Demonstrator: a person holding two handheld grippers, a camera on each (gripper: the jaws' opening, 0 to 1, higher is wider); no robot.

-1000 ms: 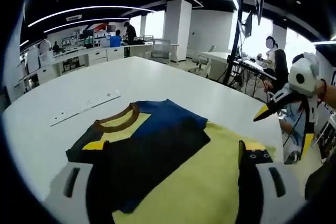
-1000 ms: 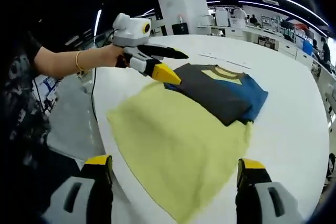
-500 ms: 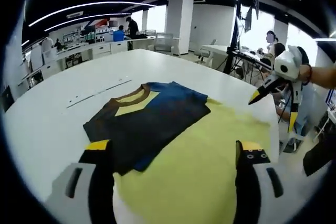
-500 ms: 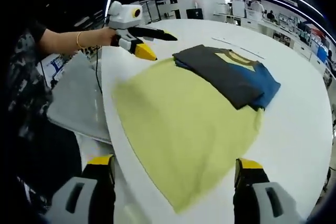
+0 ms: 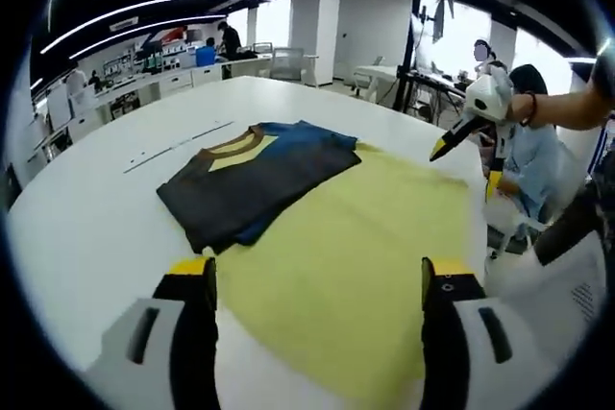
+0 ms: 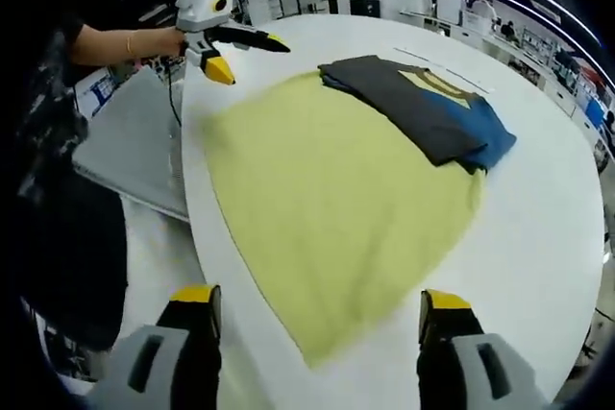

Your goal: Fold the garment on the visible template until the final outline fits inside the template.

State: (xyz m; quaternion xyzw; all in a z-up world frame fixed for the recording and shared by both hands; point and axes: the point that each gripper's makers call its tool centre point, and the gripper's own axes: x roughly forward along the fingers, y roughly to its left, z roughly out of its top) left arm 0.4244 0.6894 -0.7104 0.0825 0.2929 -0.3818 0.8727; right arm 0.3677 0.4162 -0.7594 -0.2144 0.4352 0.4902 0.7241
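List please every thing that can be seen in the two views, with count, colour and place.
garment: 1, dark grey with blue and a yellow neck patch, folded, lying on the far end of the template
template: 1, pale yellow sheet, spread flat on the table, one edge near the table rim
table: 1, white, large, under the template
strip: 1, white, thin, on the table beyond the garment
grey sheet: 1, grey, beside the table, below its rim
desks and people: several, far in the background room
left gripper: 1, black with yellow tips, open, held above the template's near edge
right gripper: 1, black with yellow tips, open, above the template's near corner
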